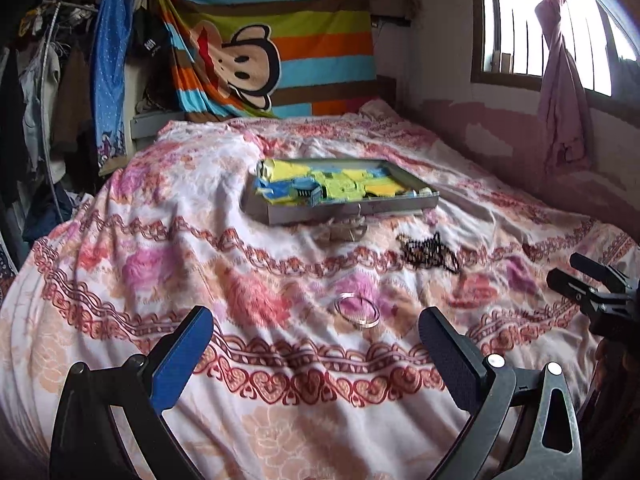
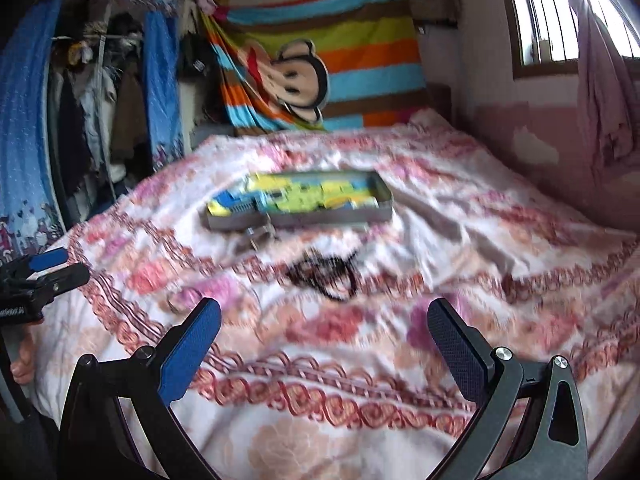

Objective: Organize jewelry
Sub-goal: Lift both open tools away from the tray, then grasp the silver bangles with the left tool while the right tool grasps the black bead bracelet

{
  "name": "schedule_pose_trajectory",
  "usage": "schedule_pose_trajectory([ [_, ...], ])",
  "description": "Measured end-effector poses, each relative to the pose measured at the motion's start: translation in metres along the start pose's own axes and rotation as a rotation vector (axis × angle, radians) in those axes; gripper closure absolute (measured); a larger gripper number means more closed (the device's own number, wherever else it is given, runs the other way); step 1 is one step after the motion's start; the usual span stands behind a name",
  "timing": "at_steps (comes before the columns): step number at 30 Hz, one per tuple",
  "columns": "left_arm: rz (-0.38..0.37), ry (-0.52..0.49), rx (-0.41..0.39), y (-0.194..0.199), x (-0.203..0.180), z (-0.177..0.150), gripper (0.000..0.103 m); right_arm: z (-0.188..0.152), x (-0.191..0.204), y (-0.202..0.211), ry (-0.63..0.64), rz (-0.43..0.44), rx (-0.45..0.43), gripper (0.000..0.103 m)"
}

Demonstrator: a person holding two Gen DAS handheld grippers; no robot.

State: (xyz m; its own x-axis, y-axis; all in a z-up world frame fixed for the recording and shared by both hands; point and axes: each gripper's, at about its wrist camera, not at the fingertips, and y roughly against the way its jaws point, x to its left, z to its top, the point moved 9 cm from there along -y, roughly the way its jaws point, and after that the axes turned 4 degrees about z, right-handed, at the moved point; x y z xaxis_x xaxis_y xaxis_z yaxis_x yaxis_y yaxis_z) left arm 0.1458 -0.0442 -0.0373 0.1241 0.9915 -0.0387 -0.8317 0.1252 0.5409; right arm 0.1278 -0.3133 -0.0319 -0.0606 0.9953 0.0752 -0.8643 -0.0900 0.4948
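Observation:
A shallow grey metal tin with a yellow-and-blue printed inside lies open on the bed; it also shows in the right wrist view. In front of it lie a small silvery piece of jewelry, a black bead necklace and a thin silver bangle. The necklace lies ahead of my right gripper. My left gripper is open and empty, just short of the bangle. My right gripper is open and empty too, and shows at the right edge of the left wrist view.
The bed is covered by a pink floral quilt. A striped monkey blanket hangs at the head. Clothes hang on the left. A wall with a window and pink curtain runs along the right.

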Motion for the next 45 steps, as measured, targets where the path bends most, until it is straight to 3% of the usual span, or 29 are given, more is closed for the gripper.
schedule_pose_trajectory([
  [7,-0.039,-0.049,0.111,-0.027,-0.012,-0.021,0.0,-0.015,-0.005,-0.019,-0.023,-0.007,0.078,0.002],
  [14,-0.078,-0.098,0.216,-0.055,-0.018,-0.034,0.0,-0.017,-0.001,-0.035,0.044,-0.005,0.144,0.002],
  [20,-0.12,-0.14,0.229,-0.075,-0.027,-0.034,0.0,-0.013,-0.007,-0.058,0.07,0.039,0.182,0.002],
  [26,-0.154,-0.188,0.244,-0.102,-0.039,-0.031,0.014,-0.015,-0.02,-0.092,0.024,0.073,0.245,0.002],
  [33,-0.208,-0.152,0.302,-0.128,-0.038,-0.028,0.029,-0.017,-0.027,-0.137,-0.004,0.105,0.293,0.002],
  [38,-0.226,-0.163,0.309,-0.132,-0.04,-0.029,0.031,-0.016,-0.026,-0.161,-0.038,0.142,0.315,0.002],
  [45,-0.177,-0.27,0.308,-0.136,-0.051,-0.032,0.031,-0.018,-0.007,-0.191,0.0,0.171,0.345,0.002],
])
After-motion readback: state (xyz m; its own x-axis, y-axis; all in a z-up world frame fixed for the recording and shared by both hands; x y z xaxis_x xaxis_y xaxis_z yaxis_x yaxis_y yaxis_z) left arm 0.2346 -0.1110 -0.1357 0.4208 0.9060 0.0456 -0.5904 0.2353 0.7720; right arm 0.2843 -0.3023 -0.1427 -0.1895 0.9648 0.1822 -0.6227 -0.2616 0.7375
